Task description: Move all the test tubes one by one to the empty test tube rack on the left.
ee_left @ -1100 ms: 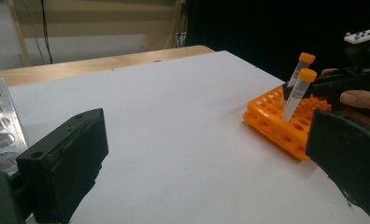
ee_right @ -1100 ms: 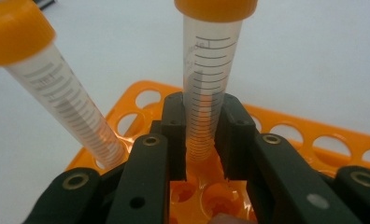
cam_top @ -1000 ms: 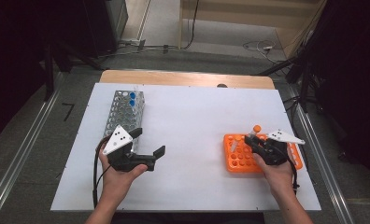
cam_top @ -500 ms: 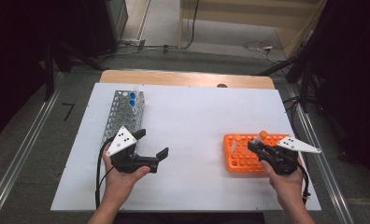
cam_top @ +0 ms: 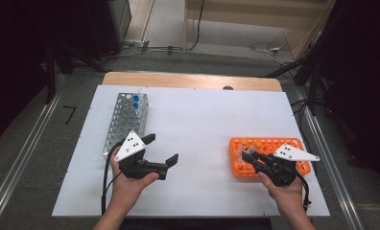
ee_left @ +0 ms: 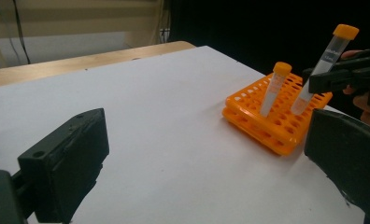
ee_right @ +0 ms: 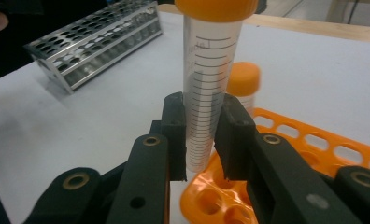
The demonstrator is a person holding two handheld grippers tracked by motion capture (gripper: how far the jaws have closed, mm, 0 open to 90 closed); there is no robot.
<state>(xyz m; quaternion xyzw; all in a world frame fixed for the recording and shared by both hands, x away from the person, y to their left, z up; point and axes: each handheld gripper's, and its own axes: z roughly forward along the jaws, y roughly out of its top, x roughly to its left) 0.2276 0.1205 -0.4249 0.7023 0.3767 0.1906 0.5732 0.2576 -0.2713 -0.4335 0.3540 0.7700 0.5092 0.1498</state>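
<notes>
My right gripper (ee_right: pixel 204 135) is shut on a clear graduated tube with an orange cap (ee_right: pixel 211 79), held upright just above the near-left corner of the orange rack (cam_top: pixel 269 143). The held tube (ee_left: pixel 324 60) also appears in the left gripper view, clamped by the right gripper (ee_left: pixel 342 77). A second orange-capped tube (ee_left: pixel 274 88) stands in the rack behind it. My left gripper (cam_top: pixel 161 148) is open and empty over the white table, right of the metal rack (cam_top: pixel 125 122). In the high view my right gripper (cam_top: pixel 248 155) sits at the orange rack's left end.
The metal rack holds two blue-capped tubes (cam_top: pixel 136 100) at its far end. A white sheet (cam_top: pixel 202 115) covers the table between the two racks. The wooden table edge (cam_top: pixel 188 79) runs along the back, with cables on the floor beyond it.
My right gripper has drawn back slightly toward the person with the orange-capped tube in it. The left gripper has shifted a little to the right and stays open.
</notes>
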